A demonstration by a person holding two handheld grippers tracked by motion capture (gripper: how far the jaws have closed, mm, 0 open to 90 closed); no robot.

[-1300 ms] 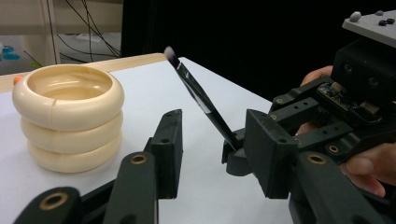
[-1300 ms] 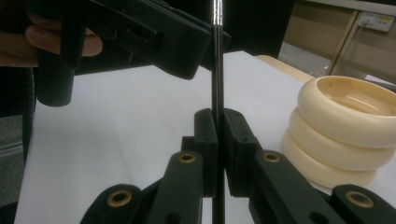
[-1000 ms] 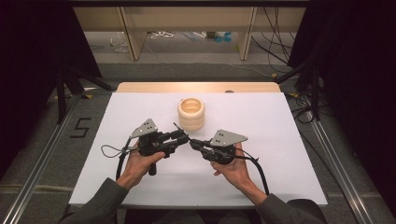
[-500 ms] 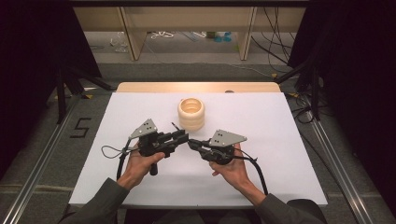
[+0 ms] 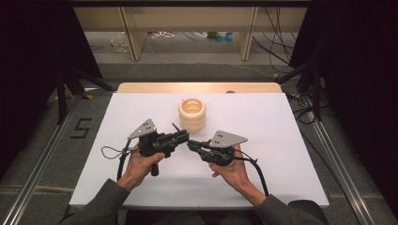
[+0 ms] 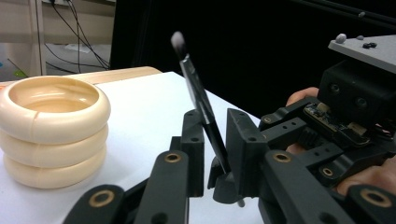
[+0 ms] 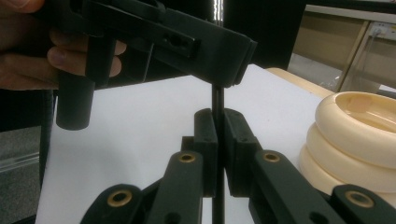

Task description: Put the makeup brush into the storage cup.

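Right gripper view, right tool (image 7: 218, 140) clenched on thin black brush (image 7: 217, 100), left tool (image 6: 215, 140) closing, seemingly gripping it, cream ribbed pot (image 6: 51, 130)

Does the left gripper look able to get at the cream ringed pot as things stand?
Probably yes: bare white table lies between the left gripper and the pot, though a thin black brush stands between its jaws.

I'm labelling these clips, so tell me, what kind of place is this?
Probably a lab or recording workspace, not a home: a table under a white sheet, black curtains on both sides, loose cables on the floor, and metal rails beside the table.
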